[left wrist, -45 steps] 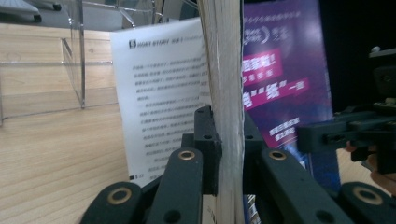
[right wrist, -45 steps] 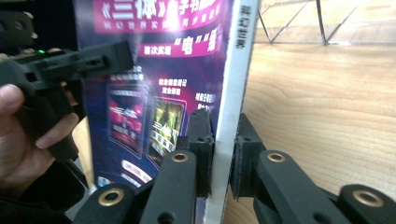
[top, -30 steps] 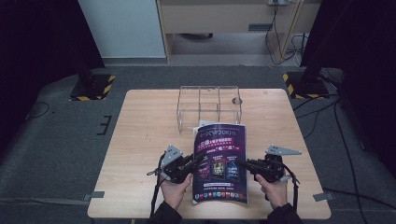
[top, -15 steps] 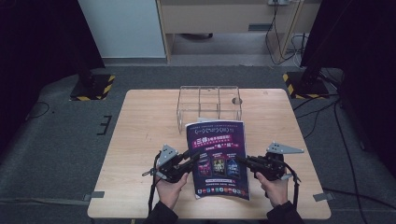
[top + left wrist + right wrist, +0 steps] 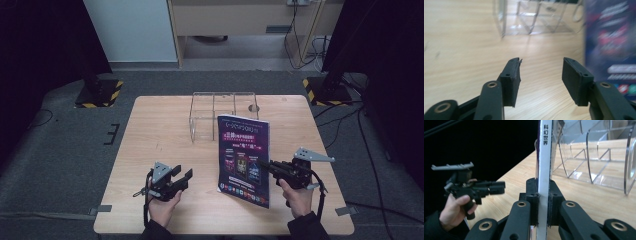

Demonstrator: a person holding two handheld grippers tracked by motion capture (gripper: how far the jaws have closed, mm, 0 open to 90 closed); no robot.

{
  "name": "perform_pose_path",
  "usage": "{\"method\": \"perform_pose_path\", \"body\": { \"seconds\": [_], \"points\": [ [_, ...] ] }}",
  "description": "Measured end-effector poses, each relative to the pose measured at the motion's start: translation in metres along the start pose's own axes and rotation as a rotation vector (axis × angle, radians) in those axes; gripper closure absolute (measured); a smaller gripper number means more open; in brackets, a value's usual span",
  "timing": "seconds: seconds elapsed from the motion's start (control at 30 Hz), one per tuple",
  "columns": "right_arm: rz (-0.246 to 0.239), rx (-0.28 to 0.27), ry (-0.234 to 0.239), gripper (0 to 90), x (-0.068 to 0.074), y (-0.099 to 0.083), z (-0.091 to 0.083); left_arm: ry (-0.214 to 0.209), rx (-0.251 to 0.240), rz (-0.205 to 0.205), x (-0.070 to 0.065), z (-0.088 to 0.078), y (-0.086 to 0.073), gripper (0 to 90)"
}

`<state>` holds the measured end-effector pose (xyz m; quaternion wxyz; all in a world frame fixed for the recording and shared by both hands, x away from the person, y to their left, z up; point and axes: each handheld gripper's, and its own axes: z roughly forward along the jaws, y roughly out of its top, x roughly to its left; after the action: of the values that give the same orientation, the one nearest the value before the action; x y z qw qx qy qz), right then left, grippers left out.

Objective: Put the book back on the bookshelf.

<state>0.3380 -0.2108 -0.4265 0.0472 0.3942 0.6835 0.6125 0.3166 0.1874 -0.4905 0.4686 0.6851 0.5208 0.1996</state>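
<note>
High view: my right gripper (image 5: 266, 165) is clamped on the white spine of the purple-covered magazine (image 5: 245, 159), which now stands upright on the light wooden desk (image 5: 150, 130), just in front of the clear acrylic divider rack (image 5: 215, 114). Half a second earlier both grippers held it. My left gripper (image 5: 186, 175) has let go; its jaws stand apart, empty, left of the magazine.

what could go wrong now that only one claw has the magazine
1. The right claw alone pinches the upright magazine at its spine edge, so it may sag or twist out.
2. The clear acrylic rack stands just behind; a swing could knock it.
3. The open left claw holds nothing, so it cannot steady the magazine.
</note>
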Motion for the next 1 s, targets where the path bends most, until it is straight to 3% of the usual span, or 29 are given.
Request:
{"method": "perform_pose_path", "body": {
  "seconds": [0.2, 0.4, 0.6, 0.8, 1.0],
  "points": [
    [-0.014, -0.033, -0.013, 83.1, 0.005, 0.012, -0.002, 0.1, 0.036, 0.01, 0.015, 0.0, -0.006, 40.3],
    [-0.04, -0.06, -0.03, 83.1, 0.007, 0.025, -0.005, 0.147, 0.052, -0.029, 0.025, 0.001, -0.009, 32.9],
    [-0.052, -0.095, -0.054, 83.1, 0.006, 0.037, -0.012, 0.215, 0.105, -0.007, 0.033, 0.006, -0.013, 28.6],
    [-0.073, -0.122, -0.08, 83.1, 0.006, 0.05, -0.015, 0.263, 0.145, 0.018, 0.038, 0.01, -0.015, 26.7],
    [-0.086, -0.144, -0.102, 83.1, 0.007, 0.059, -0.013, 0.274, 0.179, 0.011, 0.042, 0.015, -0.018, 24.9]
  ]
}}
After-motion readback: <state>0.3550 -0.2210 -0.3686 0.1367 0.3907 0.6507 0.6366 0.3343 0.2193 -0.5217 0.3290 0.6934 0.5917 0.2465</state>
